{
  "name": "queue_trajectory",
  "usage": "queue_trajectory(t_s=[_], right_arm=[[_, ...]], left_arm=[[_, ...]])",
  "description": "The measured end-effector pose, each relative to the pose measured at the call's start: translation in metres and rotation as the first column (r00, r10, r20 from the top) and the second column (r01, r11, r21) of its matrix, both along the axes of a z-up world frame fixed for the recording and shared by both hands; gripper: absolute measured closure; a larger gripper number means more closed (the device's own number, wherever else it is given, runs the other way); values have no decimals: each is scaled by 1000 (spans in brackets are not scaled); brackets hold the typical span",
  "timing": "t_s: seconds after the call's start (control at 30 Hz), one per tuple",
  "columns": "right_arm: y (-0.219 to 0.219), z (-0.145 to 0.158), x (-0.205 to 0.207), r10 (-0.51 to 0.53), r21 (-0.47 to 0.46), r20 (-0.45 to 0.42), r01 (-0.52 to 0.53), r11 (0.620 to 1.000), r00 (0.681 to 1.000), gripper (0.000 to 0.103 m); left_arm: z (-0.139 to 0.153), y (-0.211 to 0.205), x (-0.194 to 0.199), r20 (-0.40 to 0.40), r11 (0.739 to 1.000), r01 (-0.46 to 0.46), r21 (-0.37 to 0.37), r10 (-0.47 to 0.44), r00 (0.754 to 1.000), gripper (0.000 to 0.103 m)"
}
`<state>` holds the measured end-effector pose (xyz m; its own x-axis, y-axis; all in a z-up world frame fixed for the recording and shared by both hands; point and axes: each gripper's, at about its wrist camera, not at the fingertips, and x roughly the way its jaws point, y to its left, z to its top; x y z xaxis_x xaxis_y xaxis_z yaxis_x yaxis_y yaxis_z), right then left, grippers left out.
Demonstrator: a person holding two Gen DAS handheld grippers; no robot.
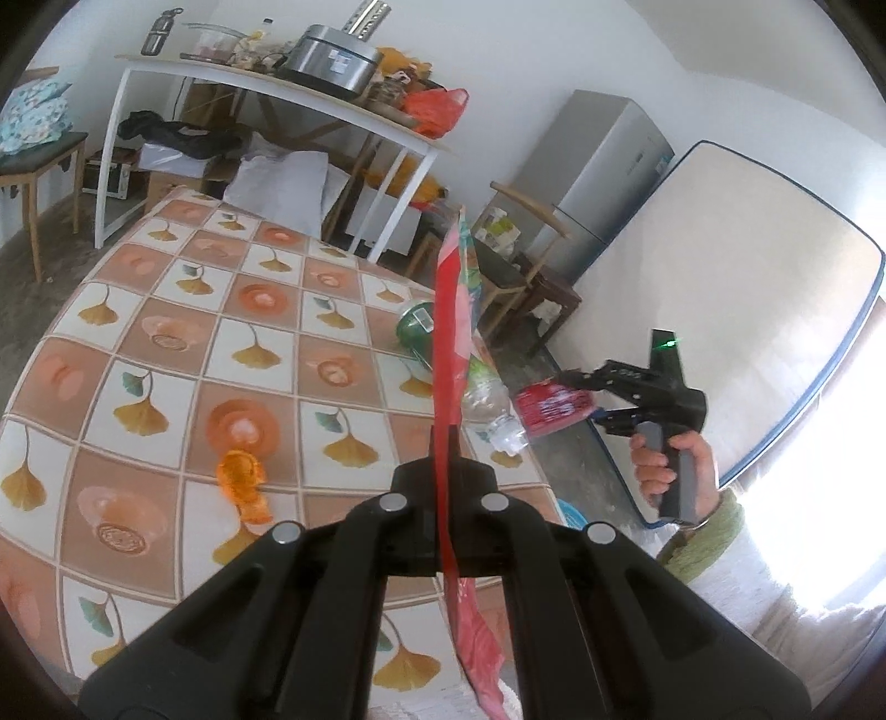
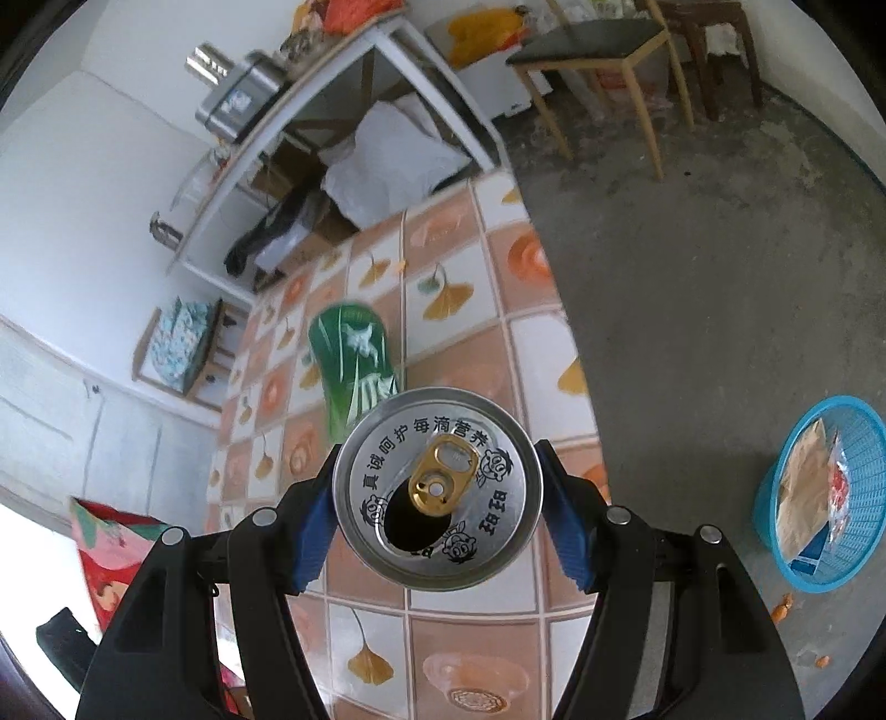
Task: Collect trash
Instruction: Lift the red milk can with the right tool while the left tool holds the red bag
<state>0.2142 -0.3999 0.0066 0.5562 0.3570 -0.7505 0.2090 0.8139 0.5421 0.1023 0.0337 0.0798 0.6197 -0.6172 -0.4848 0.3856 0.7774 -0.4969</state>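
Note:
My left gripper [image 1: 444,437] is shut on a flat red snack wrapper [image 1: 451,332], seen edge-on and held upright above the patterned table [image 1: 166,343]. My right gripper [image 2: 440,520] is shut on an opened drink can [image 2: 437,487], with blue pads [image 2: 315,526] on both its sides and its silver top facing the camera. In the left wrist view that gripper [image 1: 581,396] holds the red can [image 1: 551,407] off the table's right edge. A green bag [image 1: 418,327], a clear plastic bottle [image 1: 493,410] and a crumpled orange plastic piece [image 1: 241,476] lie on the table.
A blue basket [image 2: 864,443] with wrappers in it stands on the concrete floor right of the table, orange scraps [image 2: 781,609] near it. Behind are a white side table [image 1: 277,88] with a pot, wooden chairs [image 2: 598,50], a fridge [image 1: 603,160] and a leaning mattress [image 1: 720,310].

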Motion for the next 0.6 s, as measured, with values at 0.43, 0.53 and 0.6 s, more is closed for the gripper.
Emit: queue_trajectory(t_s=[0.43, 0.53, 0.6], right_arm=[[34, -23, -1, 83, 158, -24, -78, 984, 996, 39], [38, -23, 0, 90, 145, -28, -85, 986, 996, 39], [37, -21, 0, 85, 135, -26, -81, 988, 996, 39]], left_arm=[[6, 20, -8, 3, 998, -59, 11, 59, 998, 103], [7, 23, -10, 2, 998, -65, 10, 65, 998, 103], [8, 25, -12, 3, 998, -69, 11, 69, 998, 103]])
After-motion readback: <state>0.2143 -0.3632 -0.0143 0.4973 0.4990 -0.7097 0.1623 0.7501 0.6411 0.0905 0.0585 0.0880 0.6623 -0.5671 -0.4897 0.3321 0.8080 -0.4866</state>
